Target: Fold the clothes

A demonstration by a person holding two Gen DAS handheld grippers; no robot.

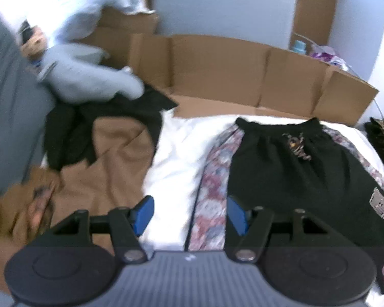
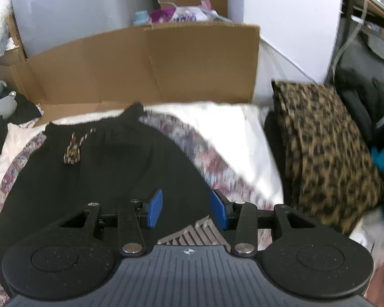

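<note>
shorts, black fabric with floral-patterned side panels (image 1: 281, 168), lie flat and unfolded on the white bedsheet (image 1: 176, 153) in my left wrist view; my left gripper (image 1: 189, 216) hangs over their edge, jaws apart, holding nothing. a rumpled tan and black clothes heap (image 1: 110, 158) waits beside. in my right wrist view, my right gripper (image 2: 186, 209) hovers half-open and empty over the same shorts (image 2: 102, 174); a folded leopard-print garment (image 2: 327, 153) looks done.

Two downward-tilted wrist views close over the same black shorts (image 1: 294, 168) on white bedding (image 1: 176, 153).
</note>
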